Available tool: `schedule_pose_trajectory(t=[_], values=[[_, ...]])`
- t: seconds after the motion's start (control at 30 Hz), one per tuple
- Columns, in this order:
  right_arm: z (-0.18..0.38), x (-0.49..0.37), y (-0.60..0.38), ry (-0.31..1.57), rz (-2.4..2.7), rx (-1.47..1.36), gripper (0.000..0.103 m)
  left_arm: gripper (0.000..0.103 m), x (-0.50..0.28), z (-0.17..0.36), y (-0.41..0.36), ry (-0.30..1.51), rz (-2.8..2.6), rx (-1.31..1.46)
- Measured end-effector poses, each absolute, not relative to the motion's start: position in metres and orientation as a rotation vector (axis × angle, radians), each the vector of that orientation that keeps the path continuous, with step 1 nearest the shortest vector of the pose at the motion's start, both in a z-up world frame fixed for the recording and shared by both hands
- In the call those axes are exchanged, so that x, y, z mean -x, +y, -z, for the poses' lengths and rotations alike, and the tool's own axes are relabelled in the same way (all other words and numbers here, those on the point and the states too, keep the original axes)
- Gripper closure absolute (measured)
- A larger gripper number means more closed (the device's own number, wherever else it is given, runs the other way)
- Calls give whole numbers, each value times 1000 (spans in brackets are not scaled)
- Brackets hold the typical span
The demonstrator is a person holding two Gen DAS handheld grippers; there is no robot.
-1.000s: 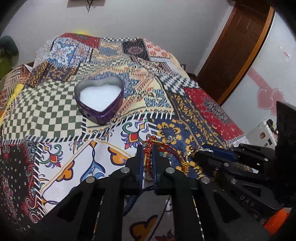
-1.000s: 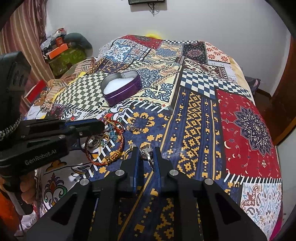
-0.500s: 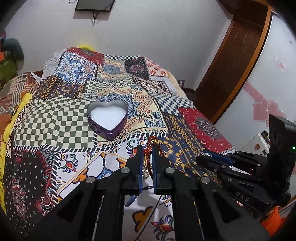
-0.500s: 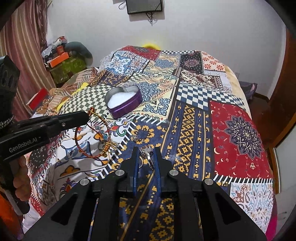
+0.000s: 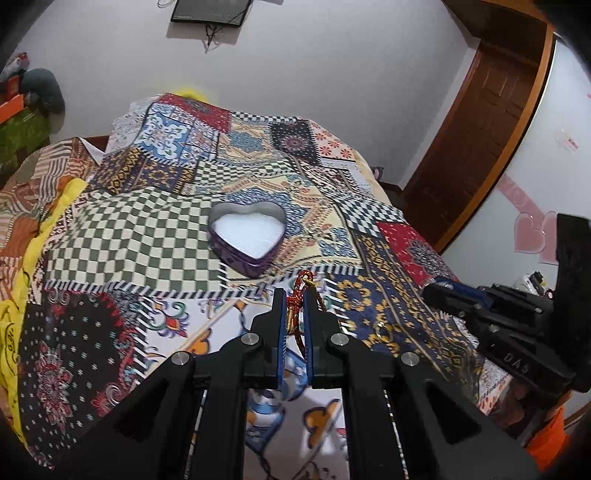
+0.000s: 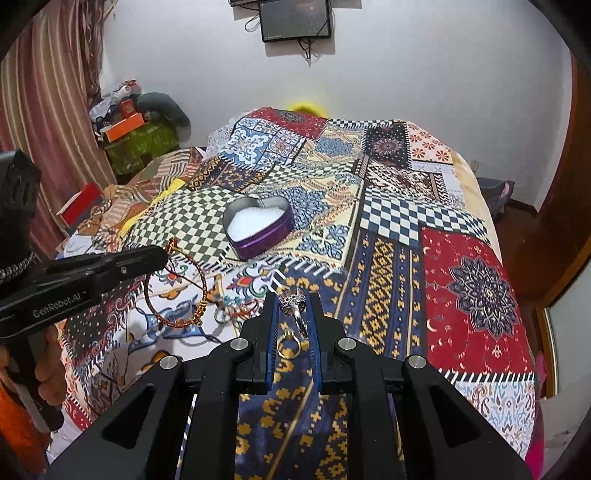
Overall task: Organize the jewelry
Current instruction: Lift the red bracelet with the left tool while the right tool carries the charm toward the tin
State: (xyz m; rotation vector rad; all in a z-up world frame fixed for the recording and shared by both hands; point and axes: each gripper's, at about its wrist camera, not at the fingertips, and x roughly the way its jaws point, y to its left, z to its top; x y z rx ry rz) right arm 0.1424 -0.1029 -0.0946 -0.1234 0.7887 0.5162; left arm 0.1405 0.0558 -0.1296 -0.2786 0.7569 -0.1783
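heart tin (image 6: 258,236): shiny metal | bedspread (image 6: 461,280): matt cloth | ring (image 6: 295,306): glossy metal | bracelet (image 6: 173,295): braided cord

Patchwork bedspread (image 6: 461,280); wall-mounted screen (image 6: 294,19); wooden door (image 5: 476,122); striped curtain (image 6: 44,110).

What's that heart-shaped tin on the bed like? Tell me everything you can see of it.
The heart-shaped tin sits open, with no lid in view, flat on the patchwork bedspread. Its outer wall looks like glossy purple metal, the inside wall silvery, and a white, foam-like pad fills the bottom. Nothing lies on the pad. Only the bedspread touches it; both grippers and the jewelry are nearer the camera, clear of it.
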Motion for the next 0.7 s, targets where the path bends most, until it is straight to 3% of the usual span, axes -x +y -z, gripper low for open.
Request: schedule_pose_trajectory(t=[0.7], values=[[87,-211,-57,784,-583,166,90,96,-210,135,97,740,93,311]])
